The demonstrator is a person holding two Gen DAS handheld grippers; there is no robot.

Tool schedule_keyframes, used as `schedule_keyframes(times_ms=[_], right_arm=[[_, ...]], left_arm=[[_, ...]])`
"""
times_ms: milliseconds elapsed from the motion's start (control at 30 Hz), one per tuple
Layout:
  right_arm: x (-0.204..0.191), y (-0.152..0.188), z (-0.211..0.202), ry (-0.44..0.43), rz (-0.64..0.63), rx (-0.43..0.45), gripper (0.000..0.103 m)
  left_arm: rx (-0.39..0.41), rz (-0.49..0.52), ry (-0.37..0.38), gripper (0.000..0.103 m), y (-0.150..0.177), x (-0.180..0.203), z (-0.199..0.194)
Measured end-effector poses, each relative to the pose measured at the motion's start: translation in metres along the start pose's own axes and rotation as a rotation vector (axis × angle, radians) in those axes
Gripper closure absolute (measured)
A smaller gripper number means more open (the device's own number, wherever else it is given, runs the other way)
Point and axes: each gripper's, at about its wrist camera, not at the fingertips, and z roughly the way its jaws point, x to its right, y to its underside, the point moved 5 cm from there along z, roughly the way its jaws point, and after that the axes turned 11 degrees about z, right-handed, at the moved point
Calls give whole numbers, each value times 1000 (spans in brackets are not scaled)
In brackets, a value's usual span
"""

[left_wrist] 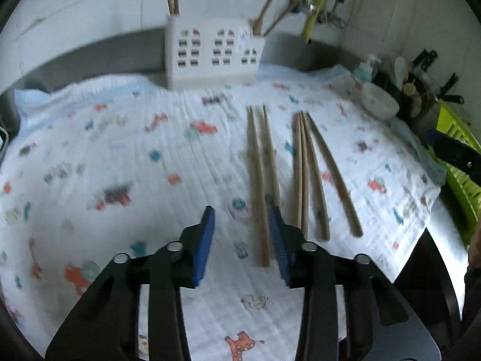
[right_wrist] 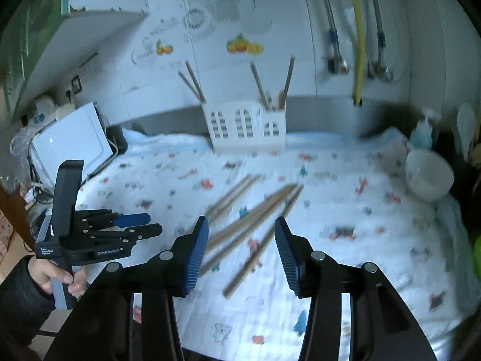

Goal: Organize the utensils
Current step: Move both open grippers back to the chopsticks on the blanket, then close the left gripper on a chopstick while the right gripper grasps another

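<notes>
Several wooden chopsticks (left_wrist: 303,168) lie side by side on the patterned cloth (left_wrist: 120,156); they also show in the right wrist view (right_wrist: 249,219). A white utensil holder (left_wrist: 210,54) stands at the back with chopsticks upright in its left and right ends; it also shows in the right wrist view (right_wrist: 245,126). My left gripper (left_wrist: 240,210) is open and empty, just above the near ends of the leftmost pair (left_wrist: 260,180). It also shows in the right wrist view (right_wrist: 138,225). My right gripper (right_wrist: 240,225) is open and empty, above the near ends of the chopsticks.
A white bowl (right_wrist: 428,176) sits at the cloth's right edge, with a soap bottle (right_wrist: 422,132) and dark utensil rack (left_wrist: 421,90) behind. A green basket (left_wrist: 460,162) is at far right. A white appliance (right_wrist: 72,141) stands at left. Pipes (right_wrist: 357,36) run down the wall.
</notes>
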Motion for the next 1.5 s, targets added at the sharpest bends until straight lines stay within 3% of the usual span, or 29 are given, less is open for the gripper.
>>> schedule_keyframes(times_ms=[267, 500, 733, 900, 1133, 1333, 1500], right_arm=[[6, 34, 29, 73, 3, -65, 67], [11, 60, 52, 97, 42, -125, 75], [5, 74, 72, 95, 74, -170, 79], [2, 78, 76, 153, 26, -153, 90], [22, 77, 69, 209, 40, -139, 93], [27, 75, 70, 202, 58, -133, 93], [29, 75, 69, 197, 64, -130, 94]], left_arm=[[-40, -11, 26, 75, 15, 8, 25], [-31, 19, -41, 75, 6, 7, 29], [-26, 29, -30, 75, 8, 15, 30], [-28, 13, -10, 75, 6, 12, 31], [-23, 25, -7, 75, 4, 19, 35], [-23, 34, -65, 95, -3, 11, 43], [-30, 16, -70, 96, -5, 10, 45]])
